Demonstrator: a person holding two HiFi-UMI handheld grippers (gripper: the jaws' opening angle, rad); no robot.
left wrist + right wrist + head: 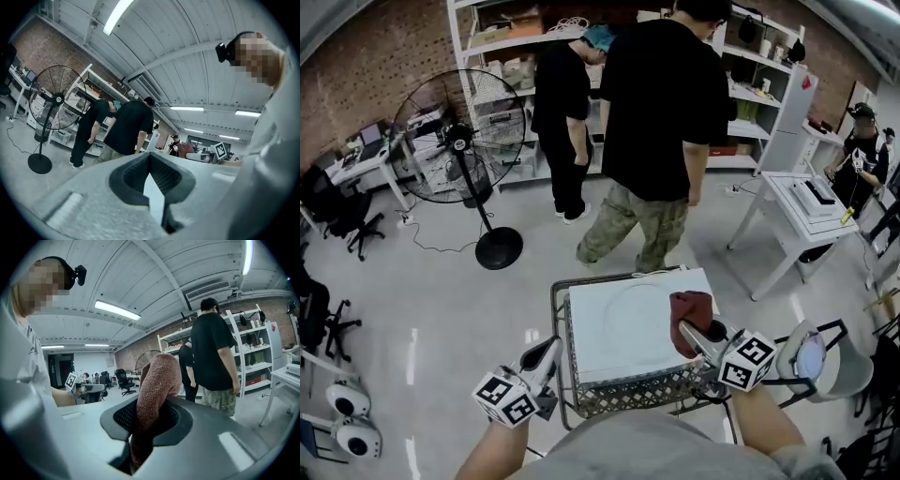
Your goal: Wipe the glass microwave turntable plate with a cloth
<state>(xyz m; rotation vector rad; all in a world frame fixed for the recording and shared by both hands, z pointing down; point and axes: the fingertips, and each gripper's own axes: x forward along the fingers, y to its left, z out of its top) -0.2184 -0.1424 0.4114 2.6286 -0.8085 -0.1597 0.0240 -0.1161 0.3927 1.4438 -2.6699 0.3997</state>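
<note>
Right gripper view: shuts the right gripper (152, 417) on the rust-red cloth (158, 378), lower end lost between the jaws; in head view, holds it at the edge of the faint, hard-to-trace glass plate (637, 305) on the white top (600, 352), left gripper (551, 349) closed empty nearby.

This is a workshop-style lab in an industrial room. It has a bare brick wall (356, 84), a ribbed white ceiling with strip lights (117, 310) and a polished grey floor (441, 309). Open white shelving (502, 61) is crammed with boxes and gear. A large pedestal fan (464, 141), a cluttered desk (366, 155), black office chairs (342, 211) and a white worktable (806, 211) ring the space.
</note>
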